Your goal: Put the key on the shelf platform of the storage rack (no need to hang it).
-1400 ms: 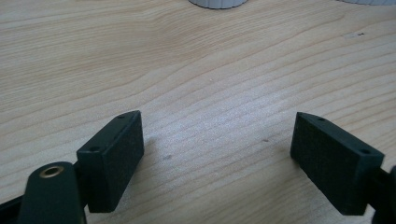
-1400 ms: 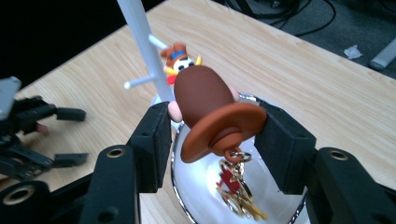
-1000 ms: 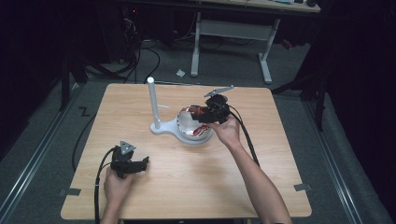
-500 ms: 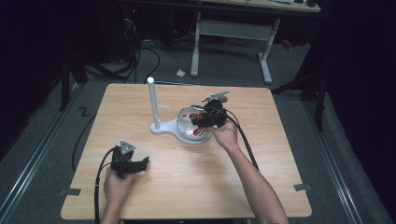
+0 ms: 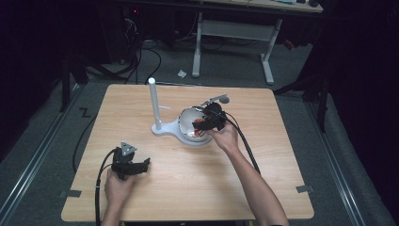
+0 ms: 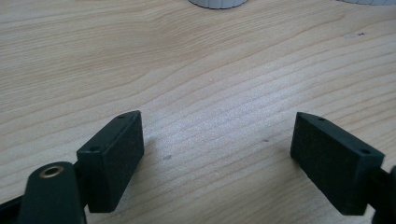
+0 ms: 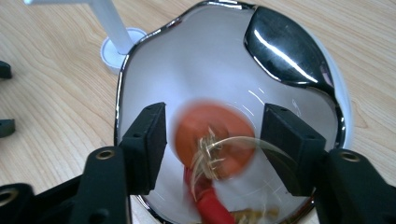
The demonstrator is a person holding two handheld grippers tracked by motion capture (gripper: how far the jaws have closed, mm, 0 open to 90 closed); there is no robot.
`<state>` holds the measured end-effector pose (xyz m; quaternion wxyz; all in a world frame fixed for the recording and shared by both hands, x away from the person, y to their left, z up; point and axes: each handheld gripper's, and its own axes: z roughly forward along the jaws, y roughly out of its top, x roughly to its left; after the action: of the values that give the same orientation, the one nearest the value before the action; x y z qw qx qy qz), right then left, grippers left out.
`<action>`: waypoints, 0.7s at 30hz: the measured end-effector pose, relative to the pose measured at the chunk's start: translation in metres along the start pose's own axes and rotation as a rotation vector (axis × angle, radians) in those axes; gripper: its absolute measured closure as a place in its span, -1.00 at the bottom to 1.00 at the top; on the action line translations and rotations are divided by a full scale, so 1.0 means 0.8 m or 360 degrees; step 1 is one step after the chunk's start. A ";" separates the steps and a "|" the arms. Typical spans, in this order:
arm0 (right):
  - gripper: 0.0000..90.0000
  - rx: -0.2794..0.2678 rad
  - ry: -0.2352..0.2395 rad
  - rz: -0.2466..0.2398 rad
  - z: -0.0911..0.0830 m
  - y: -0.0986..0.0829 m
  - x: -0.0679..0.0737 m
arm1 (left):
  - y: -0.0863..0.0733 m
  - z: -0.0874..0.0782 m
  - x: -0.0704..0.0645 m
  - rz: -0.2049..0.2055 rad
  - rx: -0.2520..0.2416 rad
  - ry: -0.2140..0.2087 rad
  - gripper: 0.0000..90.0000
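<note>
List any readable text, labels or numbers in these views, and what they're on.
None readable.
The steel bowl, the white stand, the wooden table and both hand-held grippers, left and right, carry no visible print.
The red item in the bowl is blurred.

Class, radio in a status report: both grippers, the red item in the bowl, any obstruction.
Left gripper open, idle on the wooden table. Right gripper open over the shiny metal bowl, fingers flanking the blurred red object. No obstruction visible.
</note>
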<state>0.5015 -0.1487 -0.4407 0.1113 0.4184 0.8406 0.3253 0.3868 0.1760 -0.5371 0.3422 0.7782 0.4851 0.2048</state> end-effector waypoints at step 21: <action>-0.11 -0.0248 0.0047 0.0030 -0.064 -0.019 -0.012 | 0.000 0.000 0.000 -0.0002 0.0001 -0.0002 -0.61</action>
<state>0.4748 -0.1861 -0.4125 0.1282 0.4115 0.8103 0.3970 0.3868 0.1759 -0.5370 0.3425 0.7782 0.4853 0.2041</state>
